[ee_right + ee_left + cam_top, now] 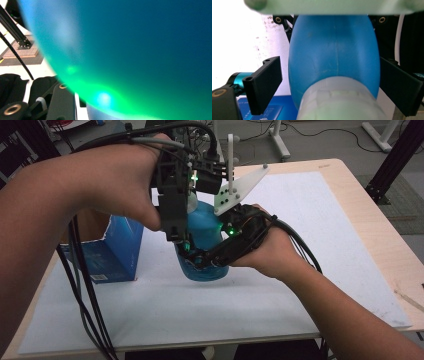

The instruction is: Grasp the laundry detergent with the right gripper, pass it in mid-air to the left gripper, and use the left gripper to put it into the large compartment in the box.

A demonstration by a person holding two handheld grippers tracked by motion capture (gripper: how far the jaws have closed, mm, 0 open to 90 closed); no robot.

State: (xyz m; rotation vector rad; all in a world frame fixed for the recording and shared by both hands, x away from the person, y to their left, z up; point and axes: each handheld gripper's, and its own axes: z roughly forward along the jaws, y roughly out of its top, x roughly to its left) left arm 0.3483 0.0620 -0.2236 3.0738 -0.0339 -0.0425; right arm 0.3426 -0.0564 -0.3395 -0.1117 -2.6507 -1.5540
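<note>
White sheeting covers most of a pale wooden table, with grey floor and black frame legs beyond it; on the sheet, at the centre of the high view, stands a blue plastic bottle, egg-shaped in the body, with a translucent whitish neck or cap at its top; just left of it stands a blue cardboard box, open at the top, whose white label patch and small print are too blurred to read; no brand or wording can be made out on the bottle either.

From the lower right of the high view the right gripper lies against the bottle's lower body, and its jaws are clamped on that body, holding the bottle steady on the sheet; in the right gripper view the bottle wall is pressed so close to the lens that it is a blue blur washed with green light from the gripper's lamp.

Above, the left gripper points down over the bottle's top; in the left gripper view its two black jaws stand on either side of the bottle, with a sliver of white visible beside the left jaw, so they appear not to be pressing on it, though the right side is dark and hard to judge; the box shows at the lower edge.
</note>
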